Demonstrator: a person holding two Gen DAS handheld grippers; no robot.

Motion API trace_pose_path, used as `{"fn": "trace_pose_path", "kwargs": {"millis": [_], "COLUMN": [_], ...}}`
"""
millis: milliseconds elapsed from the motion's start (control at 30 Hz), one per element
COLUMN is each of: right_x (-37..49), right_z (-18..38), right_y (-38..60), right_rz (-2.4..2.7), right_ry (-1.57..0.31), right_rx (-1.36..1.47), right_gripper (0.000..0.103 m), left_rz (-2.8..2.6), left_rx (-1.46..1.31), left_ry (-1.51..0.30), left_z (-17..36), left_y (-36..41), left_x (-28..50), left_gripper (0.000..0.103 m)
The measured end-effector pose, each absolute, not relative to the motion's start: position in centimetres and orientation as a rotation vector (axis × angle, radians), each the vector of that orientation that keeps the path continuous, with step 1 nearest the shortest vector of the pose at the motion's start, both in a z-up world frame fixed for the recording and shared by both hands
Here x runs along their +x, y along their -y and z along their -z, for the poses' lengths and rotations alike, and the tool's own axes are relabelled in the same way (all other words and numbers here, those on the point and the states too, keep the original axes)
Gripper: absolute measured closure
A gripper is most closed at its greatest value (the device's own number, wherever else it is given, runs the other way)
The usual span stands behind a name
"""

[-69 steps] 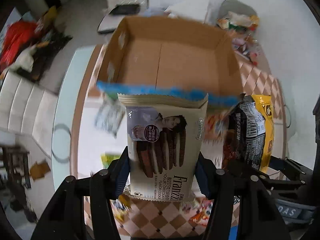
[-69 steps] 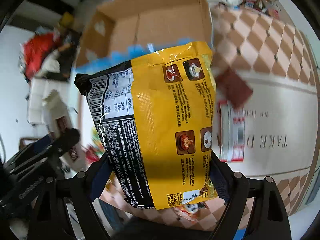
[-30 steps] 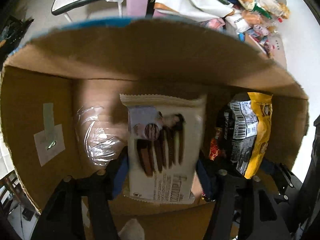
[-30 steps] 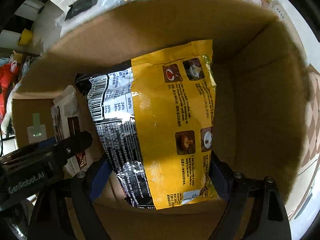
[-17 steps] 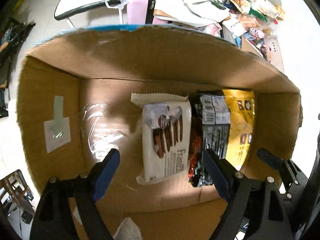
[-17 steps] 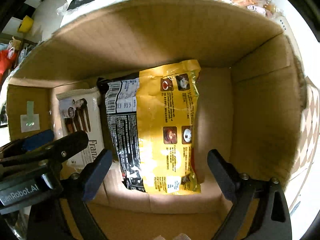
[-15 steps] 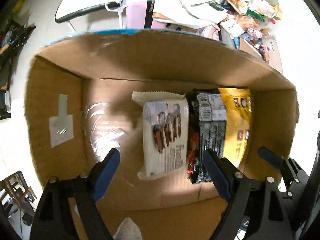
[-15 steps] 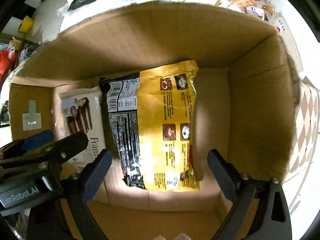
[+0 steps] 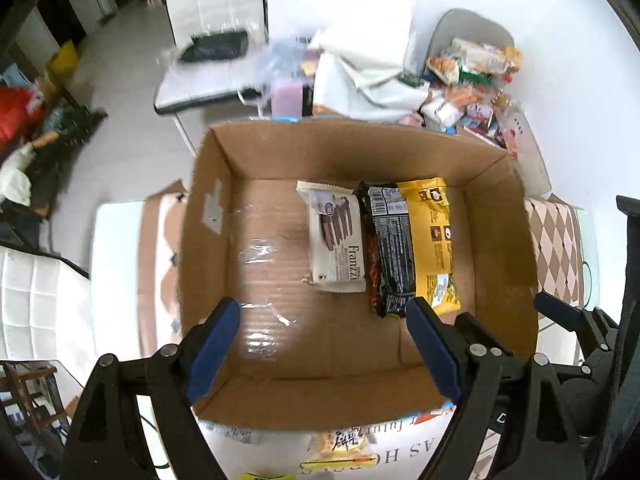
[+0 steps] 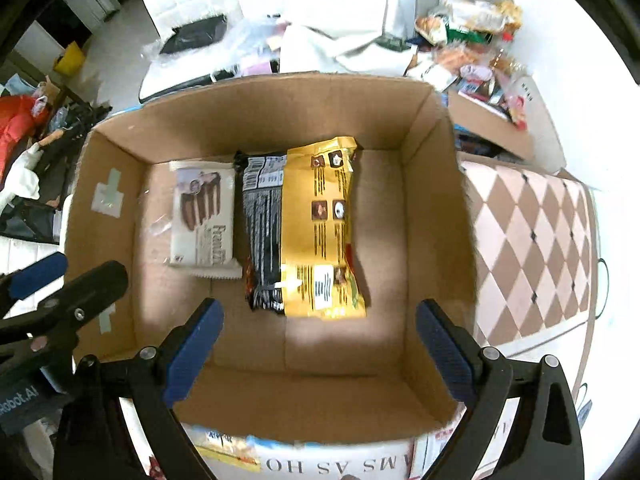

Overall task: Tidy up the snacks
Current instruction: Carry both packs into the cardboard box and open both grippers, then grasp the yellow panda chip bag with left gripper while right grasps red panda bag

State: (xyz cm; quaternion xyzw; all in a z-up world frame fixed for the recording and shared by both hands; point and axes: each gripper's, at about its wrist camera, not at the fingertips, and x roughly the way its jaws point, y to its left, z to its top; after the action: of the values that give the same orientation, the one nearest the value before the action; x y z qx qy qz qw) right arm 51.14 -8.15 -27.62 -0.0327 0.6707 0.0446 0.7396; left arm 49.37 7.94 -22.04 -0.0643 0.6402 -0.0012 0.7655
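Observation:
An open cardboard box (image 9: 208, 216) (image 10: 436, 208) sits on the table. On its floor lie a white Franzzi wafer pack (image 9: 338, 240) (image 10: 204, 220) and, to its right and touching it, a yellow and black noodle bag (image 9: 412, 244) (image 10: 308, 224). My left gripper (image 9: 324, 350) is open and empty, raised above the box's near side. My right gripper (image 10: 318, 348) is open and empty, also above the near side. The left gripper also shows at the left edge of the right wrist view (image 10: 60, 292).
Loose snack packs (image 9: 340, 446) (image 10: 224, 446) lie on the table in front of the box. A heap of snacks (image 9: 472, 76) (image 10: 468, 40) lies behind the box at the right. A white chair (image 9: 212, 40) stands behind. The checkered tablecloth (image 10: 532, 248) runs to the right.
Both grippers let go of their packs inside the box and opened. Both have since risen and pulled back, so the whole box now shows from above.

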Motion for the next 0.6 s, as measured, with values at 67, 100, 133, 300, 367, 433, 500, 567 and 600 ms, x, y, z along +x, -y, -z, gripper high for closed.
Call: {"fn": "trace_pose_path", "kwargs": {"millis": [67, 100, 133, 300, 367, 433, 500, 567, 600], "right_x": [49.9, 49.3, 48.6, 45.4, 44.4, 43.2, 42.0, 41.1, 40.5], "right_z": [26.5, 26.0, 25.2, 21.7, 20.5, 19.3, 18.2, 17.3, 16.7], "right_y": [8.2, 8.4, 8.4, 8.7, 8.8, 8.8, 8.8, 8.9, 9.0], "right_rz": [-0.103, -0.106, -0.109, -0.118, -0.121, -0.129, -0.138, -0.145, -0.151], "right_ry": [-1.441, -1.428, -1.415, -1.348, -1.328, -1.314, -1.302, -1.295, -1.29], "right_rx": [-0.079, -0.079, -0.077, -0.074, -0.075, -0.071, -0.06, -0.051, -0.043], "right_gripper": [0.004, 0.004, 0.004, 0.004, 0.004, 0.004, 0.004, 0.004, 0.004], "left_rz": [-0.006, -0.006, -0.004, -0.011, -0.015, -0.018, -0.026, -0.029, -0.03], "left_rx": [-0.134, -0.135, -0.136, -0.133, -0.139, -0.143, -0.14, -0.145, -0.145], "left_ry": [-1.362, -1.348, -1.334, -1.278, -1.259, -1.241, -1.221, -1.206, -1.202], "left_z": [21.3, 20.8, 20.3, 17.8, 16.9, 15.8, 14.9, 14.0, 13.6], "left_y": [-7.3, -7.2, -7.2, -7.0, -6.9, -6.9, -6.8, -6.7, -6.7], "left_x": [48.5, 47.9, 47.2, 44.0, 42.9, 41.9, 40.7, 39.7, 39.3], "left_gripper": [0.018, 0.018, 0.018, 0.018, 0.018, 0.018, 0.018, 0.018, 0.018]}}
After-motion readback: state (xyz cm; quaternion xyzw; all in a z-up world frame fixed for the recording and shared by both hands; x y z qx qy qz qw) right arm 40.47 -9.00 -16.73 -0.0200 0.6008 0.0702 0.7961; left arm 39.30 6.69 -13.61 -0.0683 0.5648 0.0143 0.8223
